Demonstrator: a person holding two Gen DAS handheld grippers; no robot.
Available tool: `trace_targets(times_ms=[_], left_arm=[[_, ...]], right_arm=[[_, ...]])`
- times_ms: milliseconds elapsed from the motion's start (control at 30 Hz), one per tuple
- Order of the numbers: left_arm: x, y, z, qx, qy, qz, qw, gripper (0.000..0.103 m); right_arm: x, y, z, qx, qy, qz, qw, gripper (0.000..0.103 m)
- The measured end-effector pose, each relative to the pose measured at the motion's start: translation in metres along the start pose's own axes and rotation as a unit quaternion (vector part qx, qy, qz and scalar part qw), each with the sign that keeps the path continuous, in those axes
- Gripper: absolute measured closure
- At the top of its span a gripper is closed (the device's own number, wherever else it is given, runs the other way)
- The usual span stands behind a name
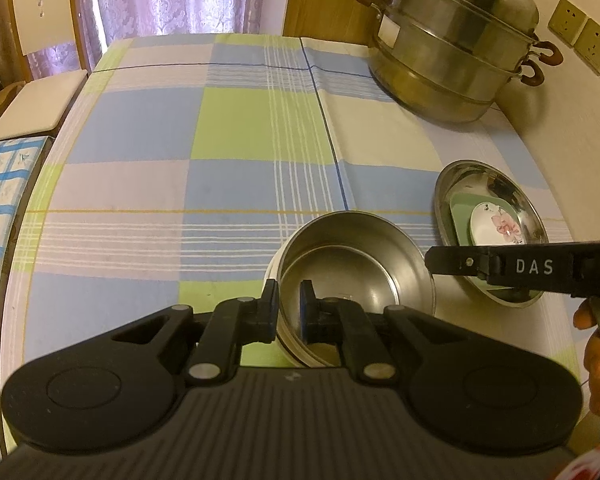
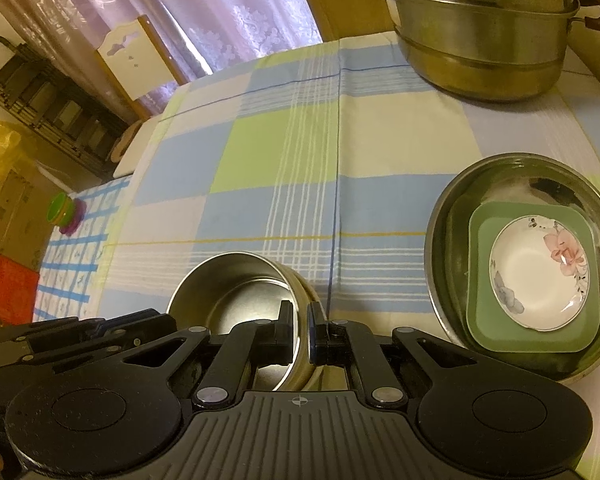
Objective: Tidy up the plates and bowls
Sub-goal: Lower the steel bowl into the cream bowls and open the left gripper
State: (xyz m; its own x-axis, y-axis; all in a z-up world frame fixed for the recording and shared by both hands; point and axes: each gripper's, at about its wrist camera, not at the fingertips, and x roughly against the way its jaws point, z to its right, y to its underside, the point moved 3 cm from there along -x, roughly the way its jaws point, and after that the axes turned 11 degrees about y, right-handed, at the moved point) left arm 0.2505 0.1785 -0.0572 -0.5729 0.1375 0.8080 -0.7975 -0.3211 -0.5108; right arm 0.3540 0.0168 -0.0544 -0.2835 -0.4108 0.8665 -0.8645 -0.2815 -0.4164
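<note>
Left wrist view: the left hand-held gripper (image 1: 288, 312) is clamped on the near-left rim of the steel bowl (image 1: 352, 264), one pad outside the wall and one inside. Right wrist view: the right hand-held gripper (image 2: 300, 332) is clamped on the near-right rim of the same steel bowl (image 2: 236, 292) in the same manner. The bowl is round, so it has no long axis; its mouth faces up and is tilted away from the grippers. It is positioned at the near edge of the table (image 1: 220, 128), over the checked cloth (image 2: 260, 152). Just to its right sits a wide steel basin (image 2: 516, 168), apart from the bowl, containing a green square plate (image 2: 484, 224) with a floral white dish (image 2: 540, 272) on top. A stacked steel steamer pot (image 1: 452, 52) stands at the far right of the table.
</note>
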Motion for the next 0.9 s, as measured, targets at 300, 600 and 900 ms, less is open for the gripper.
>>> trace_targets(times_ms=[300,600,900], left_arm=[[0.007,0.003,0.005,-0.004,-0.002,0.005,1.0,0.093],[0.02,0.008,0.009,-0.008,-0.006,0.015,0.9998,0.093],[0.049,0.029,0.022,-0.03,-0.019,0.033,0.9989,0.087]], right_arm=[[0.003,0.005,-0.001,0.003,-0.001,0.002,1.0,0.096],[0.011,0.012,0.0,0.01,-0.006,0.014,1.0,0.091],[0.041,0.038,0.012,0.015,-0.025,0.053,0.998,0.054]])
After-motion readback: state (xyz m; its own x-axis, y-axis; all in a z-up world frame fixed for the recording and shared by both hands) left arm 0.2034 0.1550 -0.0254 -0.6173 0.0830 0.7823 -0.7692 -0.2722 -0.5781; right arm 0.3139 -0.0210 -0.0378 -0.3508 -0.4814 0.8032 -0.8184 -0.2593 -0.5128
